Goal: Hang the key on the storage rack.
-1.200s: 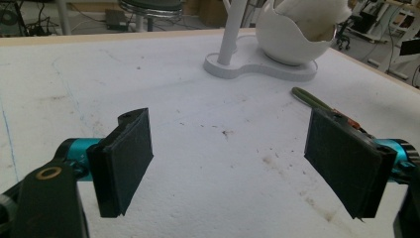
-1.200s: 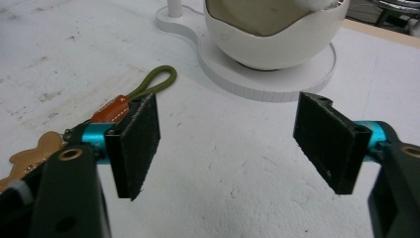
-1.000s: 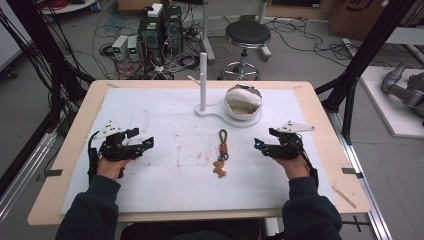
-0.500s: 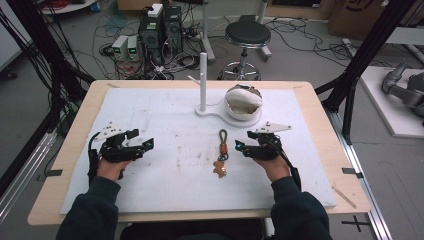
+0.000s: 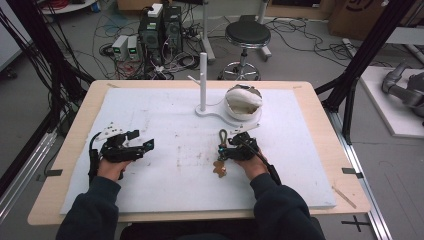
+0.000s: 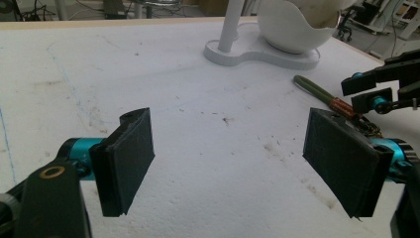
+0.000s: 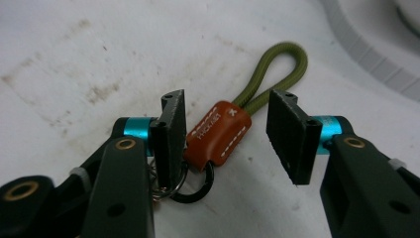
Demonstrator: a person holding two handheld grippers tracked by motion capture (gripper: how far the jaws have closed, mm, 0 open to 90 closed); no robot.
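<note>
My right gripper (image 7: 225,131), frame center, jaws closing around the keychain's (image 7: 218,130) brown tab, not pinching yet. Left gripper (image 6: 230,163) sits w/ jaws wide apart.

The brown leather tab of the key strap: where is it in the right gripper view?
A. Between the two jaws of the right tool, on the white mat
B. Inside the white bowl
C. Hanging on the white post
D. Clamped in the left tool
A. In the right gripper view the brown leather tab lies on the white mat between the two jaws of the right tool, and a gap shows at the right jaw.
</note>
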